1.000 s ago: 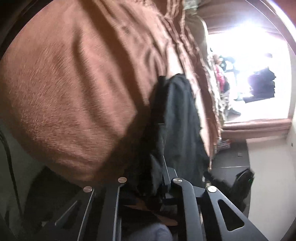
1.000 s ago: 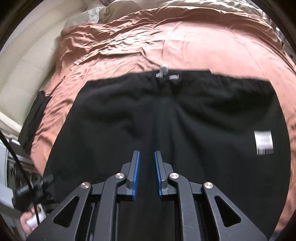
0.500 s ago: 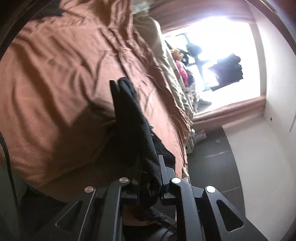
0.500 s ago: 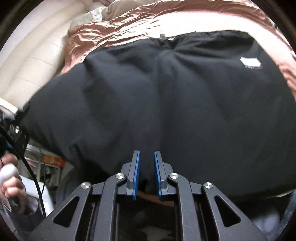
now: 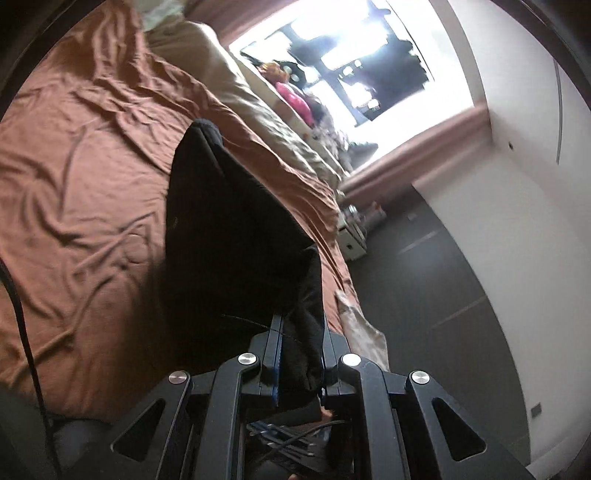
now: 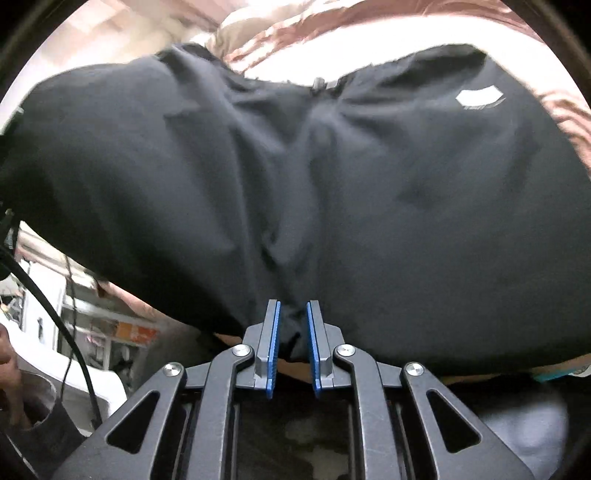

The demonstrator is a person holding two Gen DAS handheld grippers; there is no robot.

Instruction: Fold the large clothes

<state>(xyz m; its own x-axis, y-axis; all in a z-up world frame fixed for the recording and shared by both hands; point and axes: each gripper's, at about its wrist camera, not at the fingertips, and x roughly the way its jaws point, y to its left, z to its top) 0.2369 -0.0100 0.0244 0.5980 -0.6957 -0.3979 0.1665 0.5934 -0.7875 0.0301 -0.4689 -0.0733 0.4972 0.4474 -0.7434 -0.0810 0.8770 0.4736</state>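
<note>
The left gripper (image 5: pixel 298 332) has its two fingers closed most of the way on a thick bunch of the black garment (image 5: pixel 229 236), with only the cloth's own bulk keeping the blue-edged pads apart. From that grip the garment rises in a tall, taut fold above the brown bedspread (image 5: pixel 85 177), its far tip over the middle of the bed and its lower edge hanging past the bed's near edge. A beige blanket (image 5: pixel 258 114) lies along the bed's far side, next to a bright window (image 5: pixel 332 48).

The right gripper (image 6: pixel 293 325) also has its fingers drawn narrowly together, pinching a gathered edge of the same black garment (image 6: pixel 369 192) between the blue pads (image 6: pixel 274 343). The cloth spreads wide and lifted in front of this camera, creased down its middle from the waistband, with a white label (image 6: pixel 480 99) near its upper right corner. Pinkish-brown bedspread (image 6: pixel 369 33) shows beyond the garment's top edge. A black cable (image 6: pixel 55 317) crosses the lower left.
</note>
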